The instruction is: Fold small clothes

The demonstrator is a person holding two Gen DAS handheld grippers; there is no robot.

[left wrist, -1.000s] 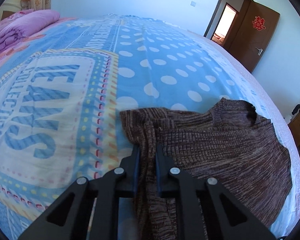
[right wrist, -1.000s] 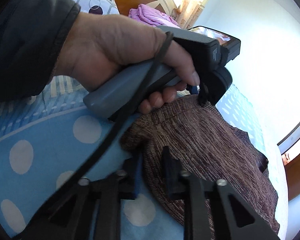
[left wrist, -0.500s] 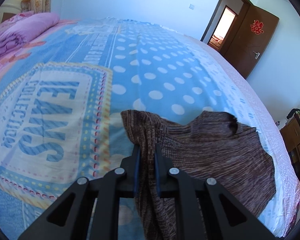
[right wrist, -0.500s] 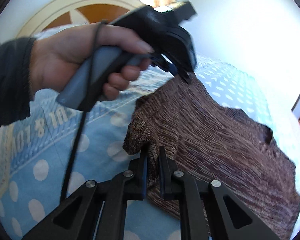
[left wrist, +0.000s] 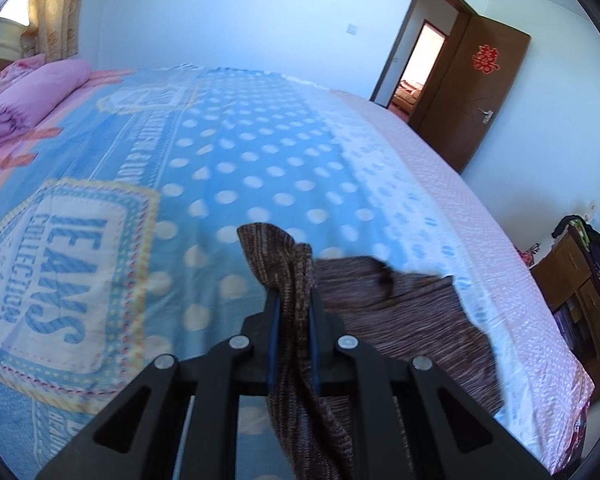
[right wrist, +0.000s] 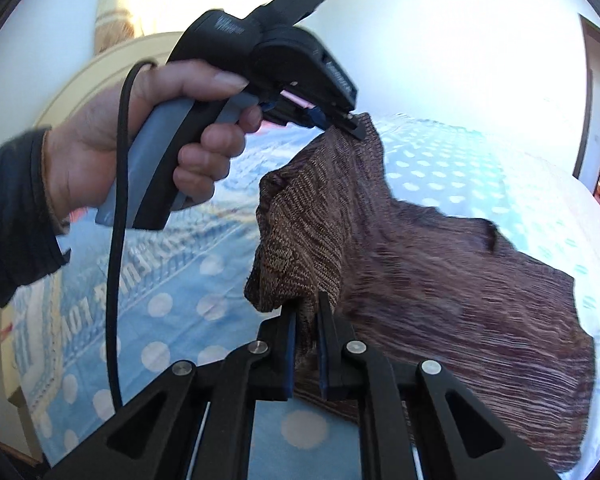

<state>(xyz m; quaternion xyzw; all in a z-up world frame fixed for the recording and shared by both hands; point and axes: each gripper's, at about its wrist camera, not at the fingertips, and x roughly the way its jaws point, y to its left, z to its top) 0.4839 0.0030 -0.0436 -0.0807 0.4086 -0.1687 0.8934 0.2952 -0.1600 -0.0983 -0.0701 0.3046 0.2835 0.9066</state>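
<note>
Clearly, both grippers are closed on the same brown knitted sweater point(left wrist: 412, 320), and each view shows a different part of this. From the left wrist camera, the left gripper point(left wrist: 293, 300) stands at the lower middle of the frame with a bunch of the knit squeezed between its two black fingers; some fabric rises above the tips and some hangs down below them. To the right of it the rest of the sweater lies on the blue bed sheet with white dots point(left wrist: 260, 168), with the dark neck opening point(left wrist: 384, 276) visible, though this part is blurred. Only this view shows the large "JEANS COLLECTION" print point(left wrist: 60, 276) at the left, the pink folded quilt point(left wrist: 24, 100) at the upper left, the open brown wooden door point(left wrist: 480, 92) at the upper right and a brown wooden cabinet point(left wrist: 572, 292) at the right edge. From the right wrist camera, the right gripper point(right wrist: 306, 316) at the lower middle pinches another fold of the sweater point(right wrist: 440, 280). Only this view shows the left gripper point(right wrist: 352, 124) from outside, at the upper middle, lifting a corner of the knit above the bed, and the person's left hand point(right wrist: 140, 140) with a dark sleeve point(right wrist: 12, 216) around its grey handle, a black cable point(right wrist: 118, 240) hanging down from it.
</note>
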